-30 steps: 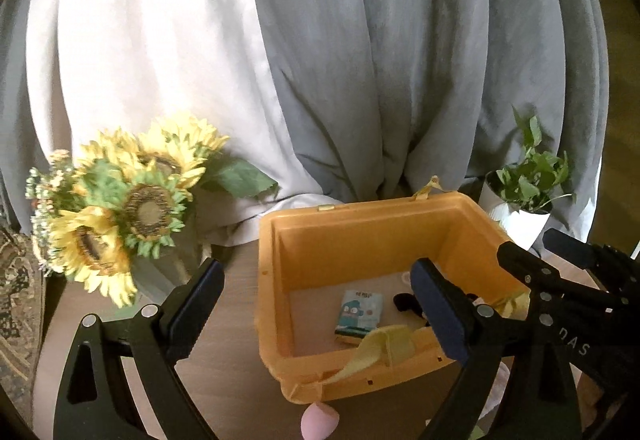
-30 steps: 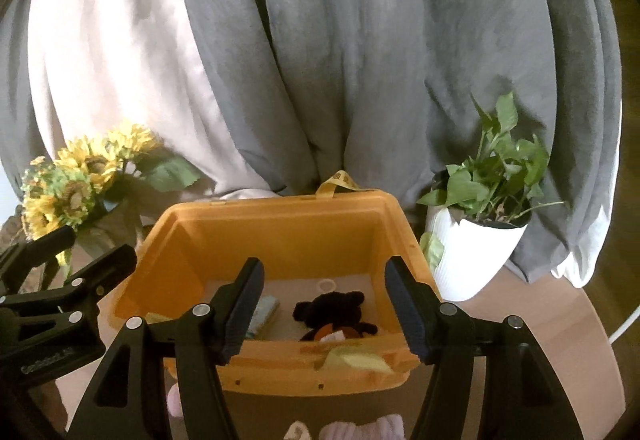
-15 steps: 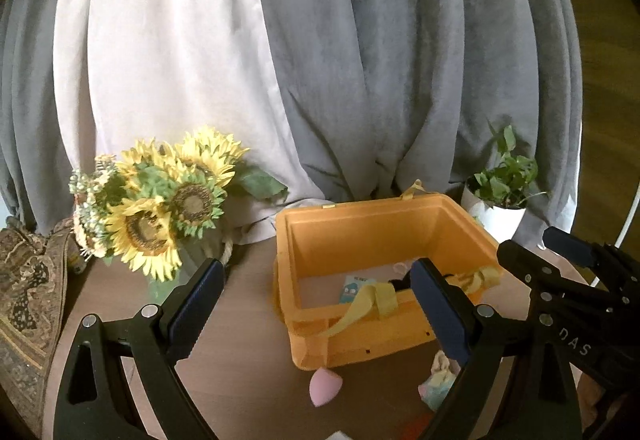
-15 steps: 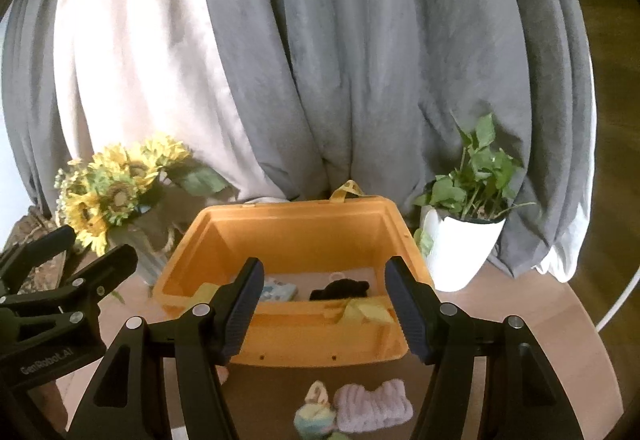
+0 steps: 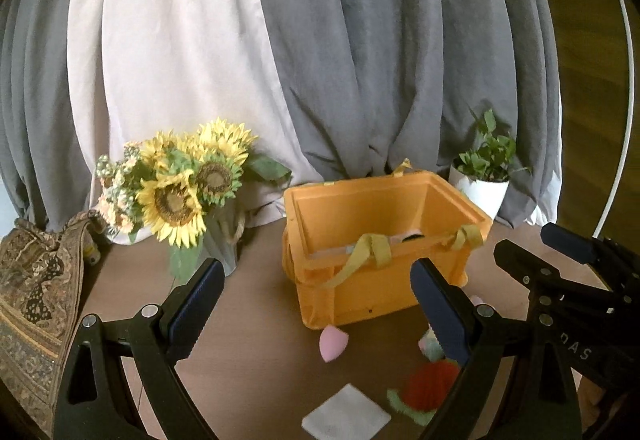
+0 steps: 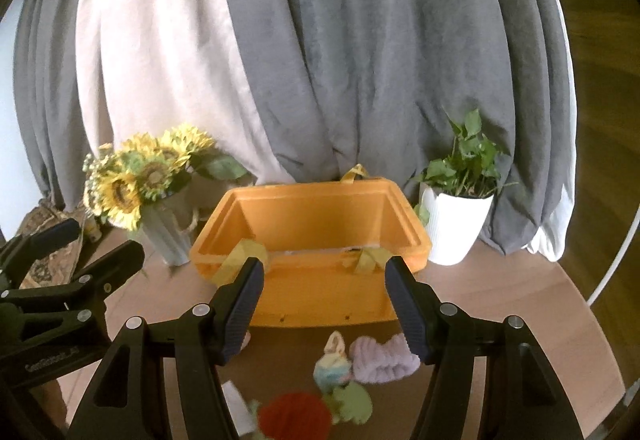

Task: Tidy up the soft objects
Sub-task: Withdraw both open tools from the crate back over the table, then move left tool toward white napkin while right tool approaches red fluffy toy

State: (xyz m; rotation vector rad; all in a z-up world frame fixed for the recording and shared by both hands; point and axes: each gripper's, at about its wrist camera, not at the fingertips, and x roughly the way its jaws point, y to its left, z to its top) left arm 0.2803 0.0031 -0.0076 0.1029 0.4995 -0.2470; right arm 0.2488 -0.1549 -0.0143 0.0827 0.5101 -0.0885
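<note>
An orange bin (image 5: 372,294) (image 6: 320,296) with yellow strap handles stands on the round wooden table. In front of it lie soft items: a pink sponge (image 5: 333,342), a white square pad (image 5: 346,418), a red and green plush (image 5: 430,386) (image 6: 294,416), a small pastel toy (image 6: 332,364) and a lilac fluffy band (image 6: 382,358). My left gripper (image 5: 316,308) is open and empty, held back from the bin above the table. My right gripper (image 6: 324,304) is open too, with nothing between its fingers, above the soft items.
A vase of sunflowers (image 5: 180,192) (image 6: 136,180) stands left of the bin and a white potted plant (image 6: 456,216) (image 5: 480,184) to its right. Grey and white curtains hang behind. A patterned cloth (image 5: 32,288) lies at the table's left edge.
Both grippers have drawn back from over the bin. The bin now looks smaller and farther, and the soft items in front of it have come into view.
</note>
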